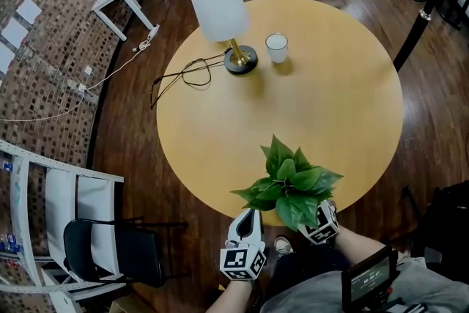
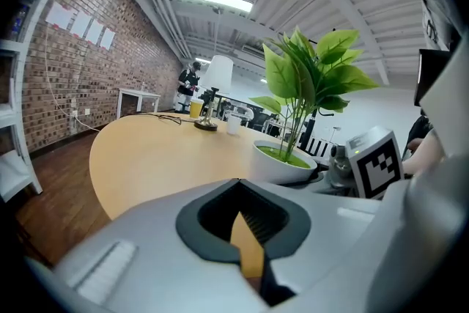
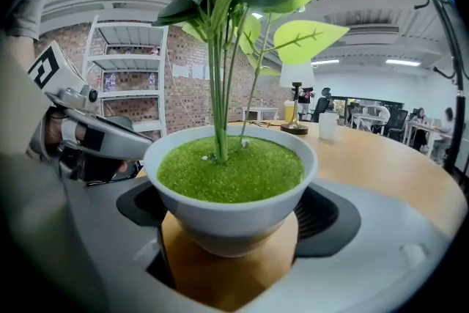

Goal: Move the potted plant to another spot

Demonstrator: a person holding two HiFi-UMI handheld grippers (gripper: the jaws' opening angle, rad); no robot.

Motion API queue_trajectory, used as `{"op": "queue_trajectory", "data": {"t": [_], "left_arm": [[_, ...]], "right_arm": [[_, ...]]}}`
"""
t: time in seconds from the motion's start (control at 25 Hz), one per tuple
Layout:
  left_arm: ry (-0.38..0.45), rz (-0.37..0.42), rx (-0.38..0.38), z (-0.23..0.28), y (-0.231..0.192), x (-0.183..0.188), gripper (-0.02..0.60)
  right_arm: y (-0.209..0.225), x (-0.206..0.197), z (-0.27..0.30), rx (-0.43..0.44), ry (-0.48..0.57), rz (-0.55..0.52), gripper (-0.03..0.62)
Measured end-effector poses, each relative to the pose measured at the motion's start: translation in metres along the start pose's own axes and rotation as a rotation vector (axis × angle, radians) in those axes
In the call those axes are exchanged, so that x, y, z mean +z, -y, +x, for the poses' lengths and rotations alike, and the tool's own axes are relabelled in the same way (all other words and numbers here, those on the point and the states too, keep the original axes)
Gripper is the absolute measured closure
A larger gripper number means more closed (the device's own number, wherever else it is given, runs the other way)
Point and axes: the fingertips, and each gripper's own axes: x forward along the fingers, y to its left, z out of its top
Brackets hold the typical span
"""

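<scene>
The potted plant [image 1: 289, 183], green leaves in a white bowl-shaped pot [image 3: 231, 187], stands on the round wooden table [image 1: 330, 106] at its near edge. My right gripper [image 1: 314, 212] reaches in under the leaves. Its jaws are spread wide on either side of the pot [image 2: 282, 161], with a gap at each pad, so the pot rests on the table between them. My left gripper [image 1: 249, 218] hovers just left of the plant at the table's edge, jaws together and holding nothing. From the right gripper view it [image 3: 80, 135] shows beside the pot.
A white-shaded lamp [image 1: 220, 11] with a brass stem, its black cable [image 1: 183, 73] and a white cup [image 1: 276, 48] stand on the far half of the table. A black chair [image 1: 110, 245] and white shelving [image 1: 44, 201] are at my left, on the dark wood floor.
</scene>
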Motion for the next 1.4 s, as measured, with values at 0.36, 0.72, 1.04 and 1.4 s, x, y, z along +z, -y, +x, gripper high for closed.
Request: {"op": "queue_trajectory", "data": {"t": [0.36, 0.72, 1.04, 1.4], "left_arm": [[0.023, 0.029, -0.015, 0.002, -0.001, 0.010, 0.589], [0.056, 0.063, -0.047, 0.012, 0.004, 0.032, 0.589], [0.131, 0.115, -0.109, 0.011, 0.057, 0.132, 0.589], [0.239, 0.161, -0.184, 0.003, 0.075, 0.196, 0.589]], "right_arm": [[0.004, 0.012, -0.001, -0.002, 0.029, 0.024, 0.083], [0.027, 0.038, -0.004, -0.039, 0.062, 0.035, 0.083], [0.067, 0.131, -0.065, -0.102, 0.109, 0.017, 0.083], [0.064, 0.187, -0.096, -0.151, 0.168, -0.007, 0.083]]}}
